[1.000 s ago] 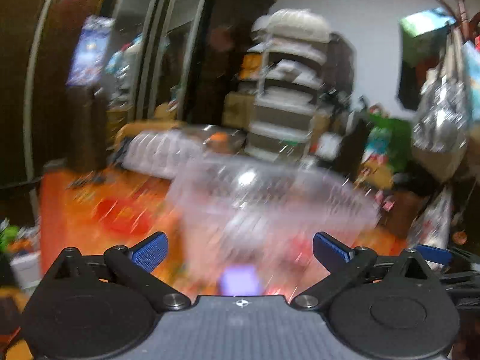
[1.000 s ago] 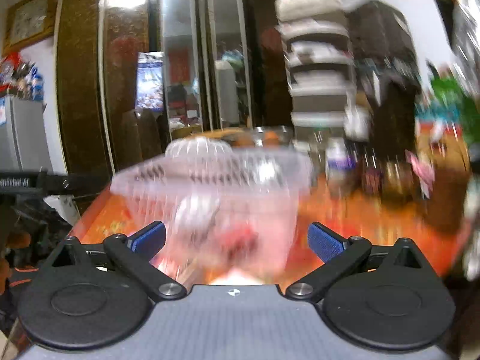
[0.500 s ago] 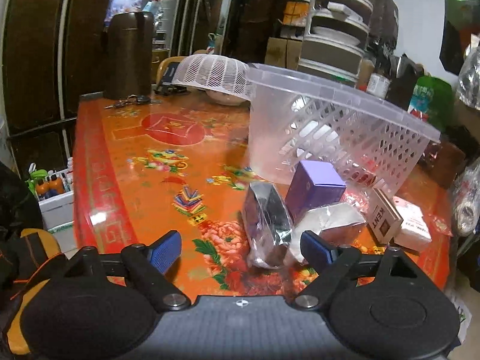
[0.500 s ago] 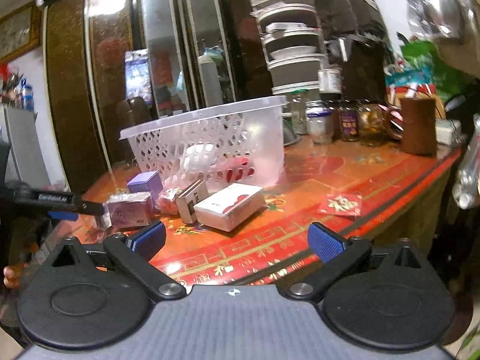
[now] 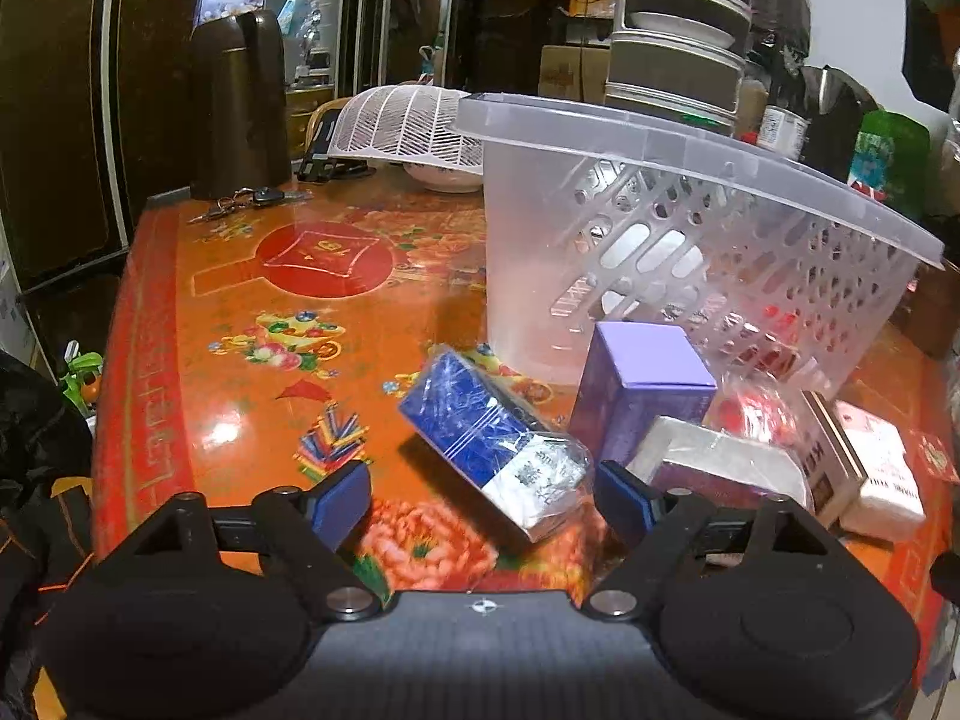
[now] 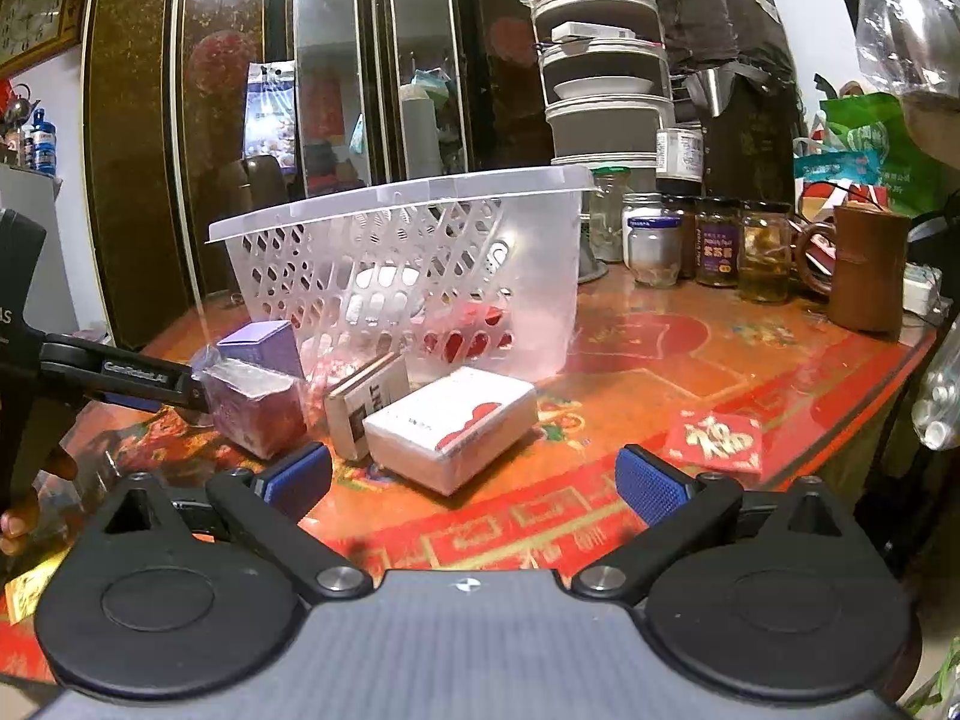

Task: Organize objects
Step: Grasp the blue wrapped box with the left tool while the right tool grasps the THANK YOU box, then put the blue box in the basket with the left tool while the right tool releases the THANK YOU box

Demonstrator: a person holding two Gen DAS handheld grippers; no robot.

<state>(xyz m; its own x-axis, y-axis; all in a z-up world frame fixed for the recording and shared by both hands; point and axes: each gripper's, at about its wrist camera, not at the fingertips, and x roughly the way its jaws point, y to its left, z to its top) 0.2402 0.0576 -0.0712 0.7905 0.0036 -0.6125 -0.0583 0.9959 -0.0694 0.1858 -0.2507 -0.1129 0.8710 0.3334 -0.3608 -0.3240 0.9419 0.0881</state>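
A clear plastic basket stands on the orange table; it also shows in the right wrist view. In front of it lie several small boxes: a blue wrapped pack, a purple box, a silver-wrapped box, a brown-edged pack and a white and red box. My left gripper is open, with the blue pack between its fingers but not touched. My right gripper is open and empty, just short of the white and red box.
A white mesh cover and a dark thermos stand at the far side, with keys near them. Several glass jars and a brown mug stand right of the basket. A red envelope lies near the table edge.
Both grippers pulled back from the basket a second ago. Since half a second ago the left gripper has closed in on the blue pack and the right has drawn nearer the white and red box.
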